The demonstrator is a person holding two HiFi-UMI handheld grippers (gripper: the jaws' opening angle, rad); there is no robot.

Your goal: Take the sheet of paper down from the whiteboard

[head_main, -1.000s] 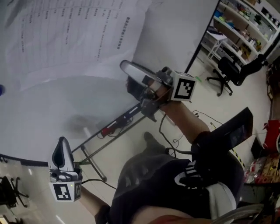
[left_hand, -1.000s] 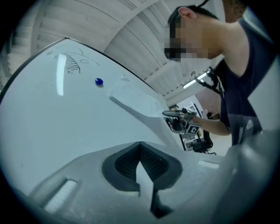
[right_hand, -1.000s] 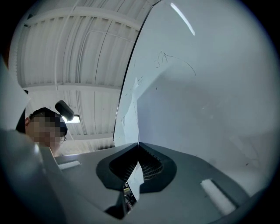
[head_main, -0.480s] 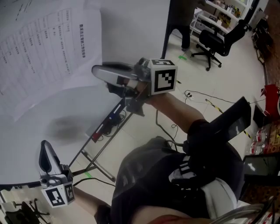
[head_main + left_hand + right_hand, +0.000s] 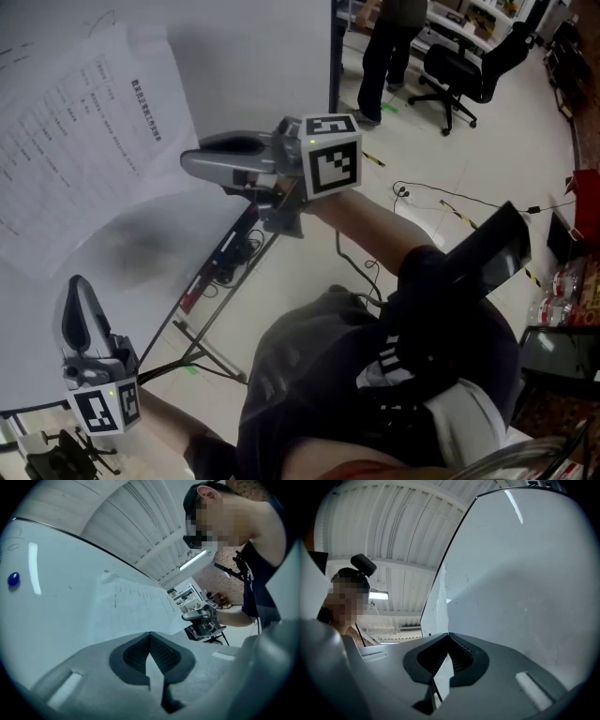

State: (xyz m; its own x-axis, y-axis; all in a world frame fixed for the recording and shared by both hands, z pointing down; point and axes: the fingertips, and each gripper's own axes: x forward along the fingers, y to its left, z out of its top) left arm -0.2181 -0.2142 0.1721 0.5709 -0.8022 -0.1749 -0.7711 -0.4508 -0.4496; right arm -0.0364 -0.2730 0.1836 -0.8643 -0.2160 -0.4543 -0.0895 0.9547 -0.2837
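Observation:
The printed sheet of paper (image 5: 84, 141) hangs on the whiteboard (image 5: 253, 56) at the upper left of the head view. My right gripper (image 5: 187, 161) is at the sheet's lower right edge and is shut on it. In the right gripper view (image 5: 448, 641) the sheet (image 5: 440, 602) runs edge-on out of the closed jaws, beside the whiteboard (image 5: 525, 573). My left gripper (image 5: 77, 286) is shut and holds nothing, low in front of the board below the sheet. The left gripper view (image 5: 151, 641) shows the sheet (image 5: 136, 606) and the right gripper (image 5: 201, 620) at its corner.
A blue magnet (image 5: 13, 579) sticks to the board far left of the sheet. The whiteboard's stand legs (image 5: 202, 328) cross the floor below. An office chair (image 5: 469, 70), a standing person (image 5: 389, 37) and floor cables (image 5: 422, 202) are at the right.
My left gripper has risen in front of the board, still shut. The right gripper stays at the sheet's edge. The head view has swung, so the sheet sits further left.

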